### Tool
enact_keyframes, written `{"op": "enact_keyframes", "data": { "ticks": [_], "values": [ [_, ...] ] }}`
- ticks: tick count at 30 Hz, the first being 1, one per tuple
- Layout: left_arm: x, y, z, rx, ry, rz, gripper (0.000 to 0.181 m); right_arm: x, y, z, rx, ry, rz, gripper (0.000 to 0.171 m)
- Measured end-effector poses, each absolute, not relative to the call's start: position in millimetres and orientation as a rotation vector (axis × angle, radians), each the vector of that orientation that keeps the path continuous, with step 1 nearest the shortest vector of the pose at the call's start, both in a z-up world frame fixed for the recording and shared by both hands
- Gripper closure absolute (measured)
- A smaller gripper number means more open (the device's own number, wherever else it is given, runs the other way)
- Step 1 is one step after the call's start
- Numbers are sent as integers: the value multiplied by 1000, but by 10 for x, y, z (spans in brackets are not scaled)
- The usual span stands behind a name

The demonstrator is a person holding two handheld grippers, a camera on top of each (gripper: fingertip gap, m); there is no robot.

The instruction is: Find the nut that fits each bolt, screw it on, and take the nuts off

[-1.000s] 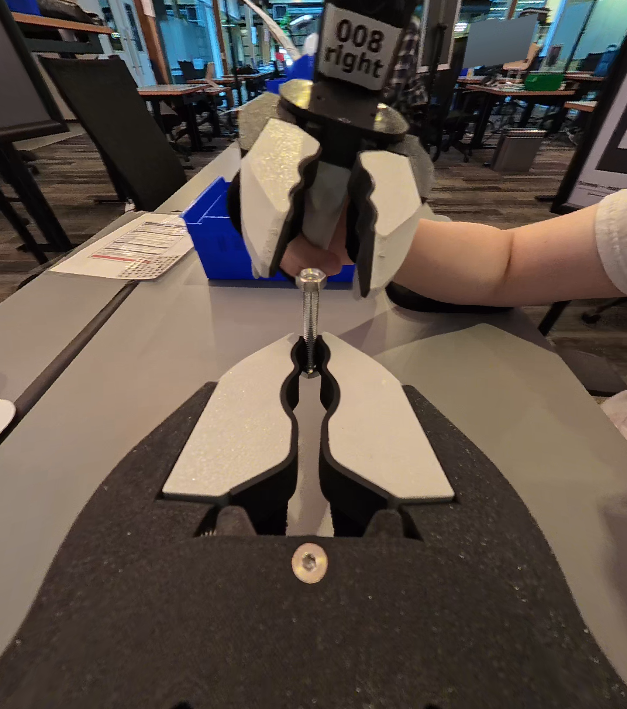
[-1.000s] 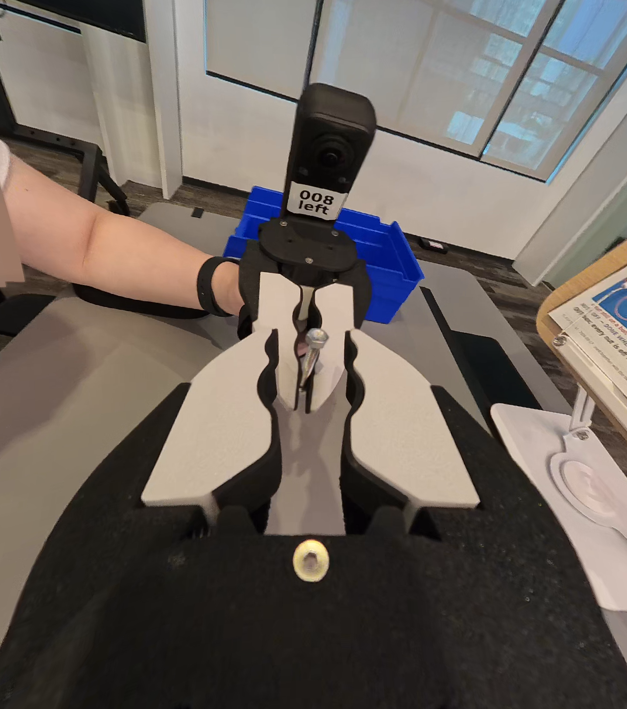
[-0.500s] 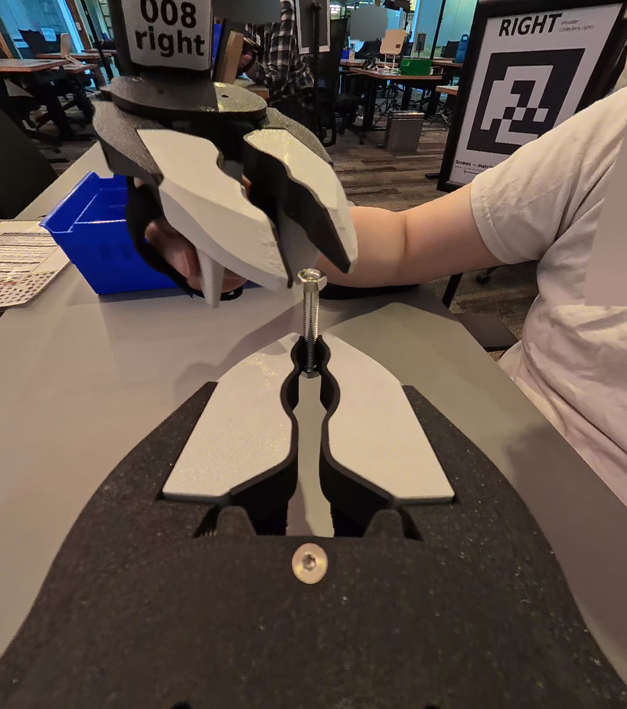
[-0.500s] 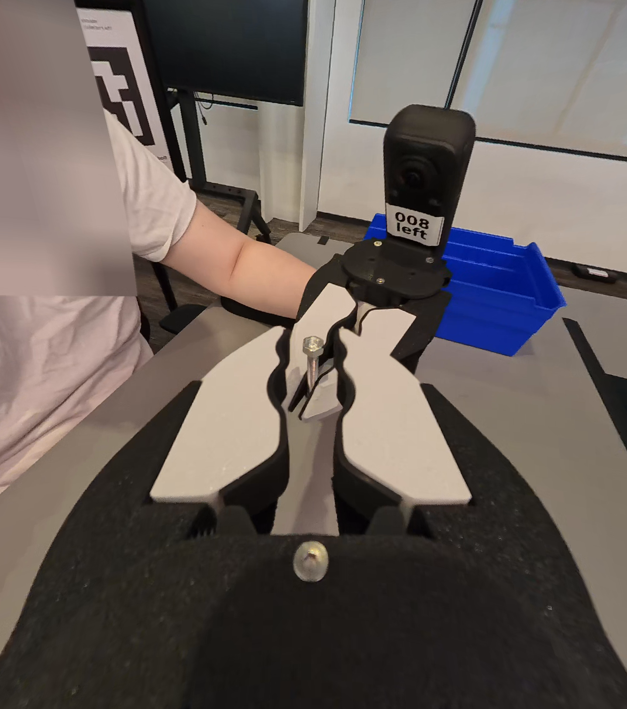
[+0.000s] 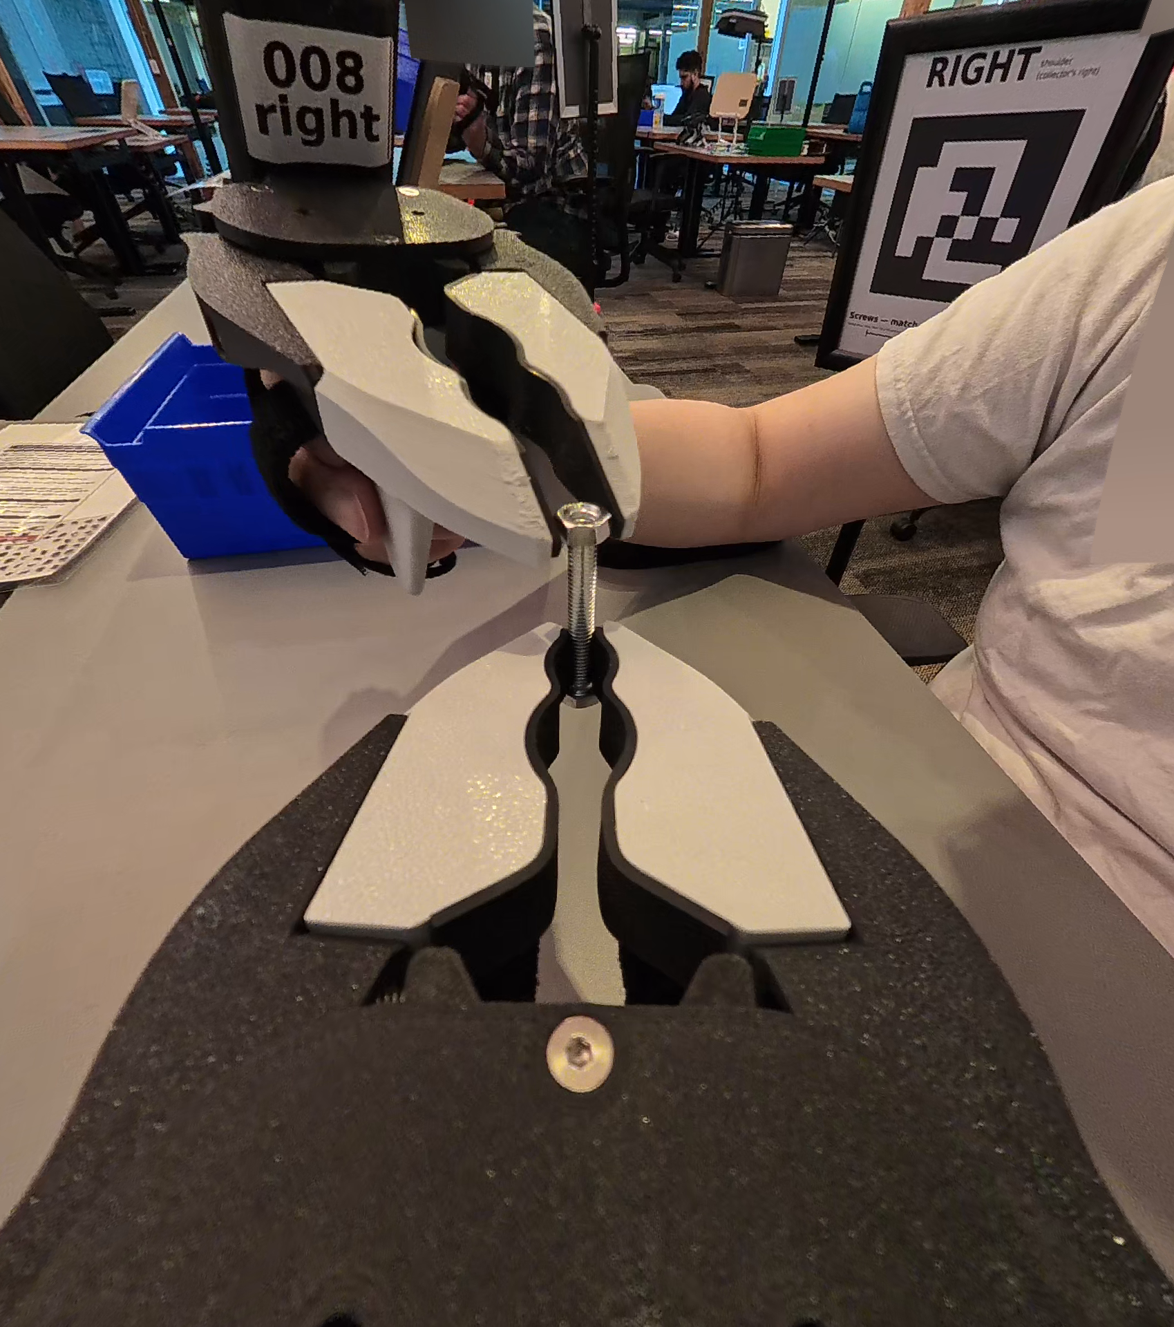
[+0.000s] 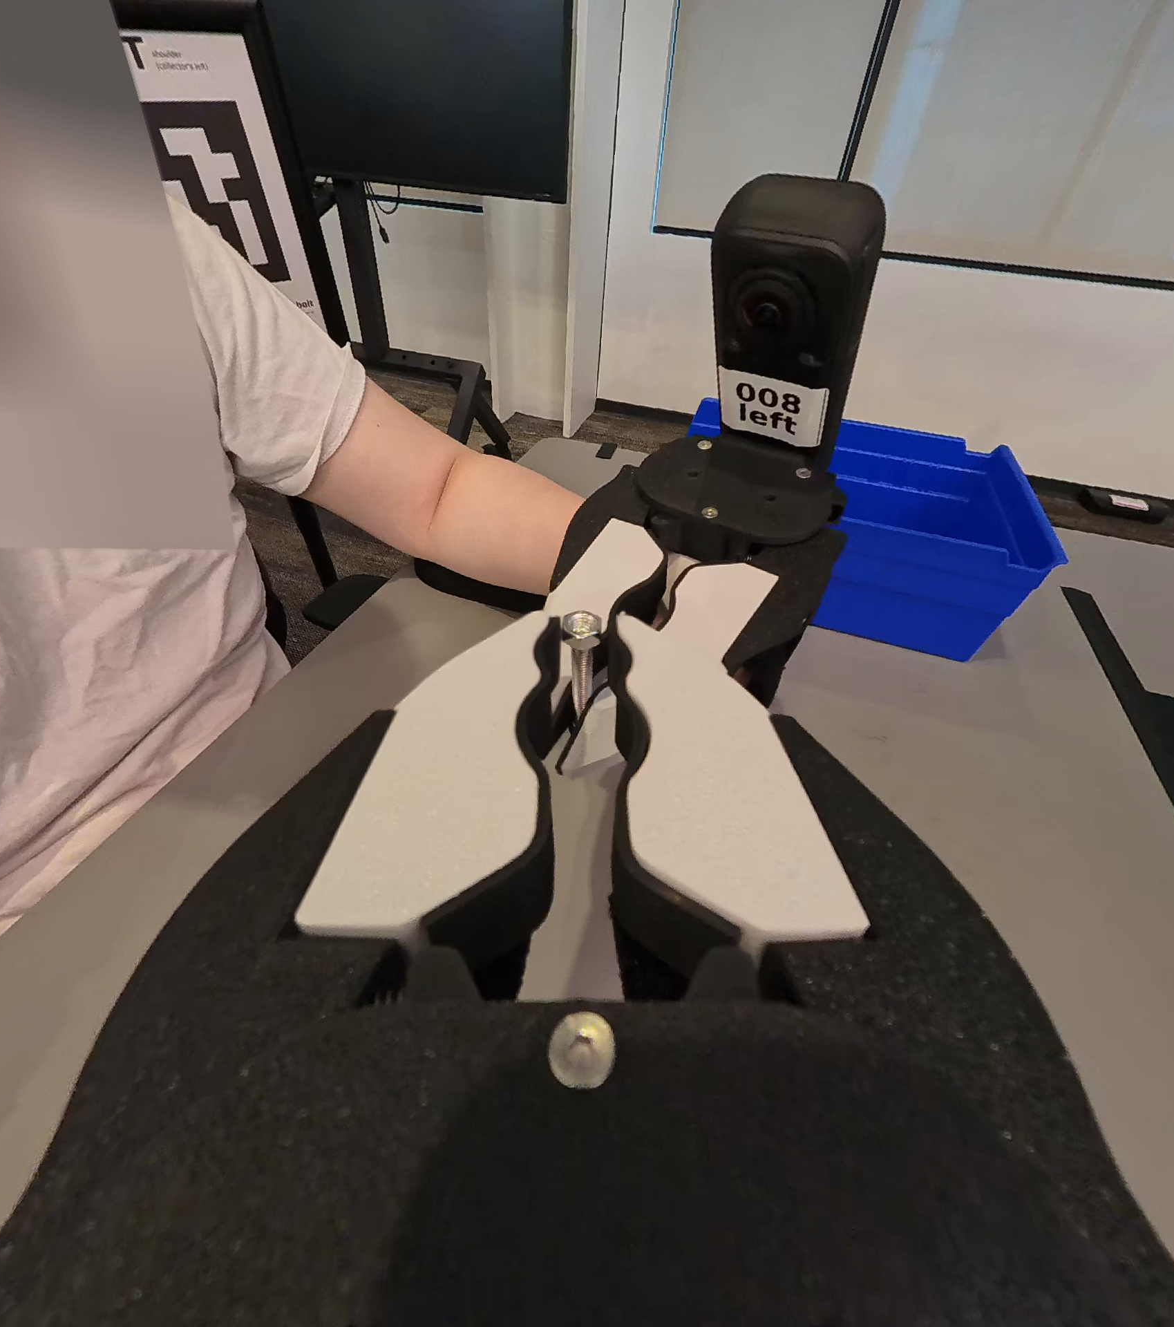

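Left tool (image 5: 580, 664) pinches upright bolt (image 5: 581, 574); right tool (image 5: 580, 524) closes around its top.

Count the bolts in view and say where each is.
1: the bolt stands upright, clamped at its lower end by the left gripper; the right gripper closes around its top. Others may be hidden.

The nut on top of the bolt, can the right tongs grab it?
Probably yes. The nut sits bare atop the bolt that the left tongs hold, and the right tongs already sit around it, nothing between.

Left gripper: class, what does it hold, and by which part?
The left gripper is shut on the bolt, pinching its lower end; its upper end stands free.
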State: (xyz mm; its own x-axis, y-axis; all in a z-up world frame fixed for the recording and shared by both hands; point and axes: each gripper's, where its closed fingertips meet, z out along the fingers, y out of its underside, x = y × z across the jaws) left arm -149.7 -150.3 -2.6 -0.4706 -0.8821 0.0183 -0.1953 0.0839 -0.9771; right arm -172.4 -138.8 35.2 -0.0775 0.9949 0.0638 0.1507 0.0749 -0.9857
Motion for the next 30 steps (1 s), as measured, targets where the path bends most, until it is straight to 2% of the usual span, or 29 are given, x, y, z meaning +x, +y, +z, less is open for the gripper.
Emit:
{"op": "enact_keyframes", "data": {
  "ticks": [30],
  "values": [
    [-1467,-1325,57,-1102,1637,-1355,177,-1737,-1231,439,-1178,-1303,991,162]
  ]
}}
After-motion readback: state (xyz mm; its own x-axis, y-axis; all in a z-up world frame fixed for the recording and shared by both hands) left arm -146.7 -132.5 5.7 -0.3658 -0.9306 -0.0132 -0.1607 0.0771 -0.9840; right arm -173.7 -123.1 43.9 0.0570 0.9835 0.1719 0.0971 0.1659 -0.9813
